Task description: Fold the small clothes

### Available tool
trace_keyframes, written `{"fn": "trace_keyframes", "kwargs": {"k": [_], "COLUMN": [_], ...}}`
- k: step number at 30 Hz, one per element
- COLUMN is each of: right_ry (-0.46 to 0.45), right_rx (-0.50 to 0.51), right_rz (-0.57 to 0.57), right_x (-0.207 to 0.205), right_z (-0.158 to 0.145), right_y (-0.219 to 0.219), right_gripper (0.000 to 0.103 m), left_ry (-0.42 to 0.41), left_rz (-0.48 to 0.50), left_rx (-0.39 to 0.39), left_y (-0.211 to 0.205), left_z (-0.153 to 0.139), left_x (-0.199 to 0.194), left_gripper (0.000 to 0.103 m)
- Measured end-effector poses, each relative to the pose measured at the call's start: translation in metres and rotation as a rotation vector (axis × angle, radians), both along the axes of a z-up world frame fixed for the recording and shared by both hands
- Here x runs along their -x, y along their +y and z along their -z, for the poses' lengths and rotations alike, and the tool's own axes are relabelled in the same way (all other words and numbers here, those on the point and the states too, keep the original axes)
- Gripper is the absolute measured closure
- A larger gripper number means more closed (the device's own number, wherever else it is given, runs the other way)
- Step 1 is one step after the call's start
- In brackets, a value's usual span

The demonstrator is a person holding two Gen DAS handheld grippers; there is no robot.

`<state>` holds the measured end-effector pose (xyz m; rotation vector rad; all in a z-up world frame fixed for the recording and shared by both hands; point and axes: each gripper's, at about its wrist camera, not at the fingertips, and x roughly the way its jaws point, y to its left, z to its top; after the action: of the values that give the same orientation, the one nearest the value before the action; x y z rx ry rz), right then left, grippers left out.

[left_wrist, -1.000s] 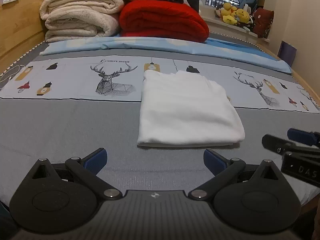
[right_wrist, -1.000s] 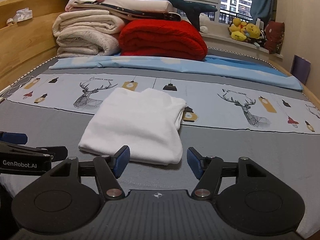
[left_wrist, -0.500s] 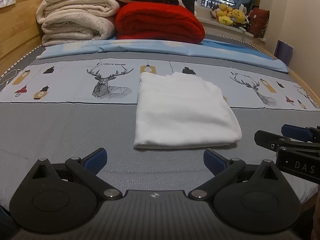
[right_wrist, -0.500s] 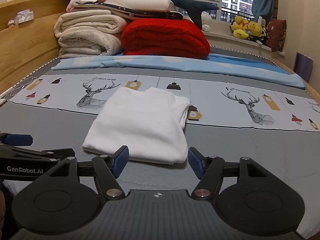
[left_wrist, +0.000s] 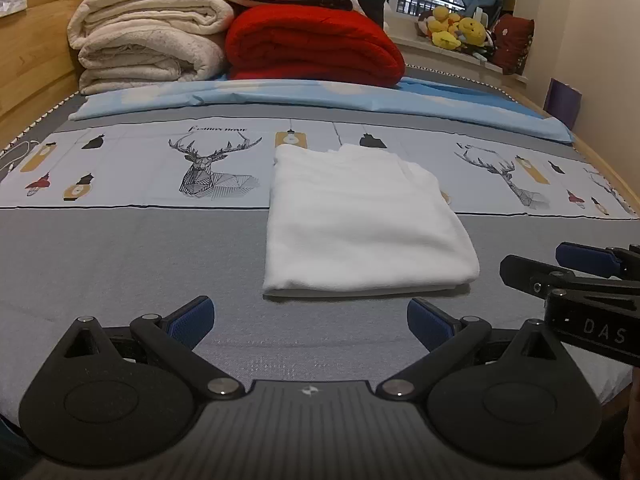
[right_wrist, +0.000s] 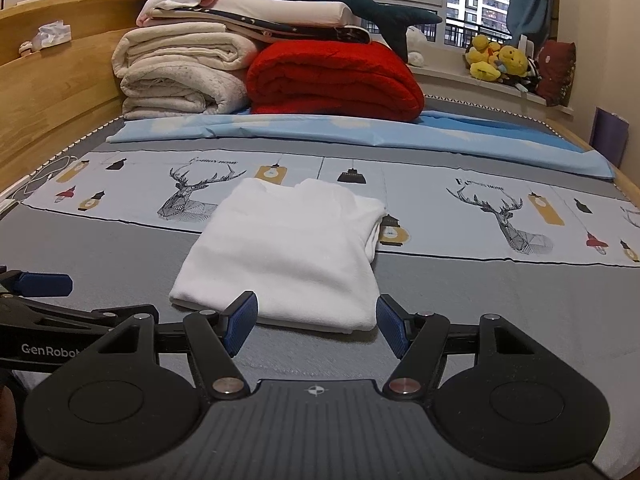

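Note:
A white garment point(left_wrist: 360, 216) lies folded into a flat rectangle on the grey bed cover point(left_wrist: 120, 264); it also shows in the right wrist view point(right_wrist: 288, 252). My left gripper point(left_wrist: 310, 318) is open and empty, just short of the garment's near edge. My right gripper point(right_wrist: 316, 320) is open and empty, its blue pads point(right_wrist: 240, 322) at the garment's near edge, not closed on it. Each gripper shows at the side of the other's view: the right one point(left_wrist: 576, 276), the left one point(right_wrist: 40, 300).
Folded cream blankets point(left_wrist: 148, 44) and a red blanket point(left_wrist: 316, 48) are stacked at the far end of the bed. A light blue sheet point(left_wrist: 320, 98) and a deer-print strip point(left_wrist: 140, 168) lie across it. A wooden headboard point(right_wrist: 52, 112) runs along the left. Plush toys point(right_wrist: 500, 62) sit on the windowsill.
Both grippers have shifted slightly, the right one a little nearer the garment. The garment has not moved and both jaws stay open.

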<state>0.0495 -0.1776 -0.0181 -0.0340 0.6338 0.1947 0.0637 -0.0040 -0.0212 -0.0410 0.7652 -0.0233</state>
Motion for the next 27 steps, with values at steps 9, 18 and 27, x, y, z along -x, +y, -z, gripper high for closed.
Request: {"fn": "trace_keyframes", "kwargs": {"k": [9, 18, 27], "right_ry": [-0.003, -0.008, -0.008], "right_rx": [0.008, 0.011, 0.011], "right_rz": [-0.011, -0.018, -0.019], "right_x": [0.0003, 0.0006, 0.0006], "right_z": [-0.0005, -0.0009, -0.0010], "right_y": [0.0035, 0.0046, 0.0044], "right_gripper": [0.036, 0.036, 0.036], "left_ry": [-0.002, -0.004, -0.004], "left_rz": [0.005, 0.007, 0.007], "left_rx": [0.001, 0.001, 0.002], "left_y": [-0.0001, -0.0005, -0.0003], "left_z": [0.0002, -0.0003, -0.0004], "left_x": [0.0000, 0.0008, 0.0006], "left_gripper": [0.000, 0.000, 0.000]}}
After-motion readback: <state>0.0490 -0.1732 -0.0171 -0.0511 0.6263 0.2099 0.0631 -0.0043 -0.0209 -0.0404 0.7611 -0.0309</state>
